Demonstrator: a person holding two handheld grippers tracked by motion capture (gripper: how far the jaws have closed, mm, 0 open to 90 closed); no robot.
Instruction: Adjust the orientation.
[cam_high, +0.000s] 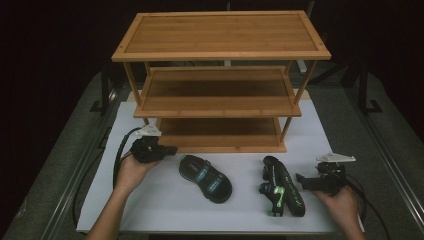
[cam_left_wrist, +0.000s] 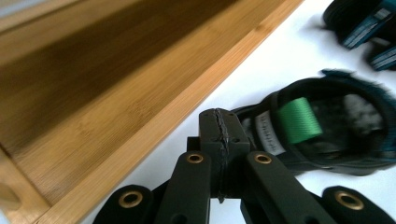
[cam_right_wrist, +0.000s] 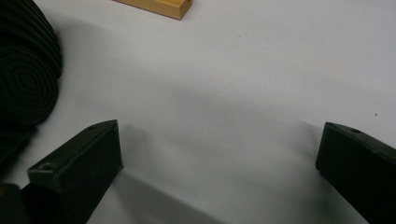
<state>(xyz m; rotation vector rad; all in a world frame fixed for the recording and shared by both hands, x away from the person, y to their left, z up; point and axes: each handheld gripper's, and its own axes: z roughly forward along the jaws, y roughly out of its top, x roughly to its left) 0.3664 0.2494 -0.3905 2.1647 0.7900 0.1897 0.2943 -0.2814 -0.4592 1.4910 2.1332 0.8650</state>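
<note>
Just ahead of the shut left tool (cam_left_wrist: 219, 122) lies the sandal (cam_left_wrist: 322, 130).

Both forearms are showing bare, with no sleeve reaching into the high view. The left gripper (cam_high: 172, 149) is showing as a compact black block with a pale grey three-cornered plate sitting on top and a black cable looping away behind it. The right gripper (cam_high: 299, 178) is looking much the same, black with its own grey plate and a dark cable trailing off. In the left gripper view, the black matte arms behind the jaws are carrying brass-coloured rings around their pivots and small holes. In the right gripper view, the jaws are appearing as two blocky black pieces, each bearing a small round hole.
</note>
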